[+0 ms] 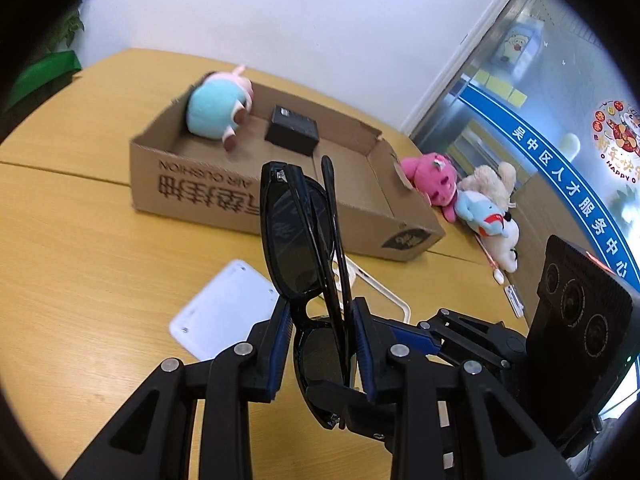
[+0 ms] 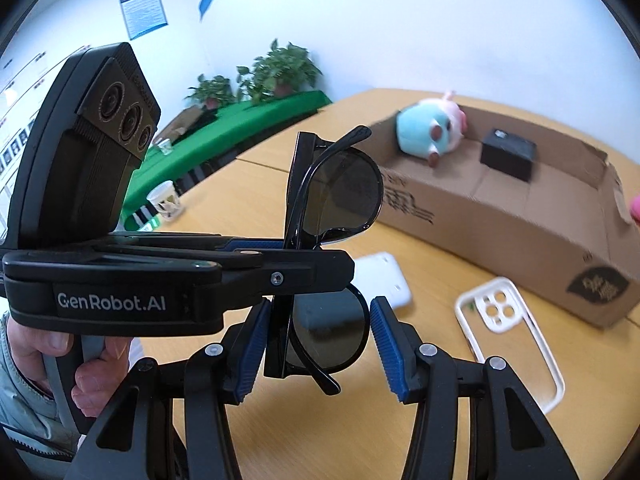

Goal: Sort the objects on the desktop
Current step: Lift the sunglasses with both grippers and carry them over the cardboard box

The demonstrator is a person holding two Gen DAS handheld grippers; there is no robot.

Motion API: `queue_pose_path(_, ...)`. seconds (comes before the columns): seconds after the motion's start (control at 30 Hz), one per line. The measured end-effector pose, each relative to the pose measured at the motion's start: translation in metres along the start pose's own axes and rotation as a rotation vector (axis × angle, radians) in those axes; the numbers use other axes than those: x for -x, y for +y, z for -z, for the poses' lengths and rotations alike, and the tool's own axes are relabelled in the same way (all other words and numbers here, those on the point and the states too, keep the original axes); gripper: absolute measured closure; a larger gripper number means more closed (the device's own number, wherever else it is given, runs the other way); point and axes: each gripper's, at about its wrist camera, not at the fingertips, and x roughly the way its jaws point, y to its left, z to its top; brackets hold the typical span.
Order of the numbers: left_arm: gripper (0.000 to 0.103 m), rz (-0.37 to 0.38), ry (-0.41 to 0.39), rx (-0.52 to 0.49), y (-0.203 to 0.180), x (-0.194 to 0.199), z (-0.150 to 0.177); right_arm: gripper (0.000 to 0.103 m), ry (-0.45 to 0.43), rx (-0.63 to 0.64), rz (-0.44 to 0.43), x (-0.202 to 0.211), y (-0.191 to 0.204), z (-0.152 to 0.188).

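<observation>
From the left wrist, folded black sunglasses [image 1: 298, 248] are seen pinched upright between the jaws of the left gripper [image 1: 320, 344], raised above the wooden bench [image 1: 80, 220]. Behind them a cardboard box [image 1: 224, 196] holds a blue plush toy [image 1: 212, 108] and a small black box [image 1: 293, 129].

From the right wrist, the lower lens is framed by the right gripper [image 2: 318, 340], whose jaws are spread, the right pad clearly apart from it. A white phone case [image 2: 508, 320] lies on the bench.

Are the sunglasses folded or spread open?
Folded: the sunglasses have both temple arms lying across the back of the lenses, clearest in the right wrist view.
</observation>
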Motion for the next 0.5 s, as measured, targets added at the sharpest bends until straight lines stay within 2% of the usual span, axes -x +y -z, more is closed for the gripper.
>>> queue_pose_path(0.3, 0.075, 0.036, -0.023, -0.055, -0.015, 0.002, -0.025, 0.053, -0.058, -0.006, -0.008, 0.014, -0.004, -0.015)
queue_pose_path(0.5, 0.075, 0.112, -0.011, -0.152, -0.046, -0.015, -0.060, 0.053, -0.143, -0.036, 0.077, 0.041, -0.023, -0.029)
